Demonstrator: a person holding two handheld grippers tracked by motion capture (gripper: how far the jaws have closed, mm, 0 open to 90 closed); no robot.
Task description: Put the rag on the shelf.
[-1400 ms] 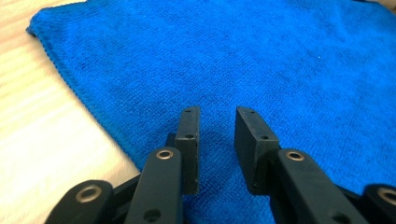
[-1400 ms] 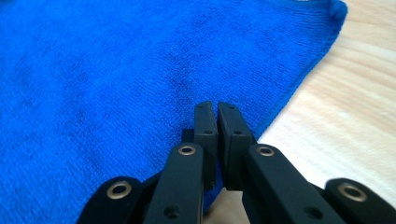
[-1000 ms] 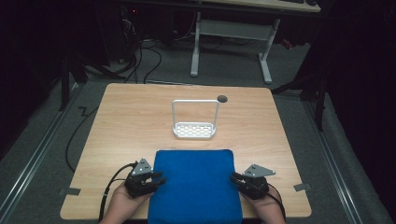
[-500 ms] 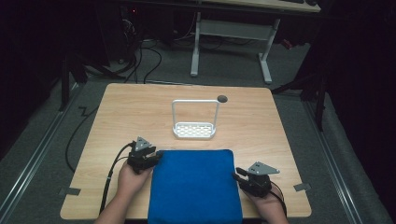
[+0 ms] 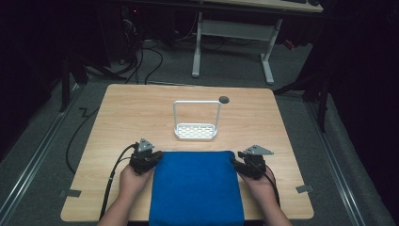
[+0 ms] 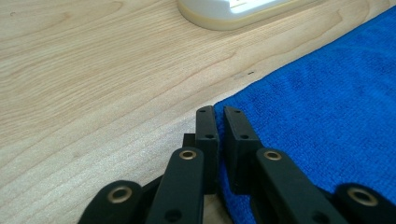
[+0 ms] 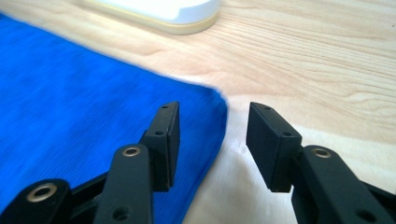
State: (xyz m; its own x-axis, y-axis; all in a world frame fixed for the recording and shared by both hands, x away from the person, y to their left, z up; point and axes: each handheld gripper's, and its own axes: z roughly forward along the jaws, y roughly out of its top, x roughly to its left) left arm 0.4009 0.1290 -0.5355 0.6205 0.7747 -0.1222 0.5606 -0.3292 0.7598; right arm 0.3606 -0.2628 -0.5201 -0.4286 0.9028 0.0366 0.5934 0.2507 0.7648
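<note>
High view: left gripper (image 5: 151, 157) pinches the blue towel's (image 5: 195, 188) far-left corner; right gripper (image 5: 239, 163) (jaws spread) straddles its far-right corner.

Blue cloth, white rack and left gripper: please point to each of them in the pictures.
blue cloth (image 5: 195, 188), high view, on the middle of its top surface.
white rack (image 5: 195, 132), high view, on its perforated base.
left gripper (image 6: 219, 119), left gripper view, between the tips of its two black jaws, at the cloth's edge.
</note>
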